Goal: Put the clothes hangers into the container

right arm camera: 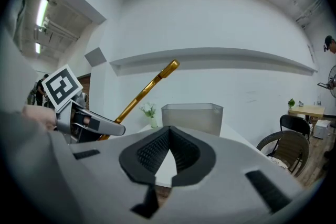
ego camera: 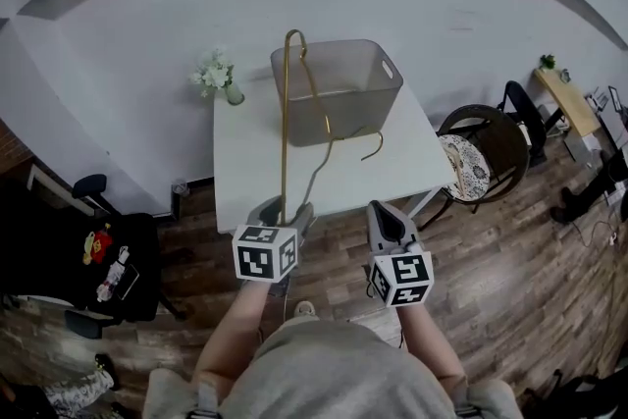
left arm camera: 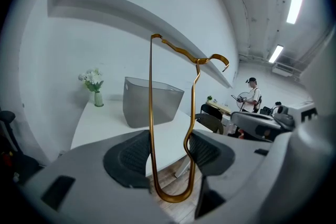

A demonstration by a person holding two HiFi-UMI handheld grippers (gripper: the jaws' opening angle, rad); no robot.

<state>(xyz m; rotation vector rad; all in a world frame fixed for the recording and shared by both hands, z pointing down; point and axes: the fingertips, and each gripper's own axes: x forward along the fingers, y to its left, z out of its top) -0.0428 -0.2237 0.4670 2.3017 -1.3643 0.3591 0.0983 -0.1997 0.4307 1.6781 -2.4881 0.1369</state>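
Left gripper (ego camera: 283, 211) is clamped on one end of the hanger (ego camera: 285, 123), which is held upright at the table (ego camera: 245, 162) edge, short of the bin (ego camera: 391, 78). Right gripper (ego camera: 389, 223) is closed and empty. Risk: the thin wire pivots in the grip and the hook snags the bin rim.

Bare tabletop (ego camera: 250, 162) ahead, hanger (ego camera: 285, 123) rising across the middle; bin (ego camera: 339, 91) open-topped beyond, vase (ego camera: 234, 94) at its left, chair (ego camera: 508, 150) crowding the right side.

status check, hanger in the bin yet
Left gripper shut on gold hanger, held upright short of the container. Right gripper shut, empty. Nothing in the way.
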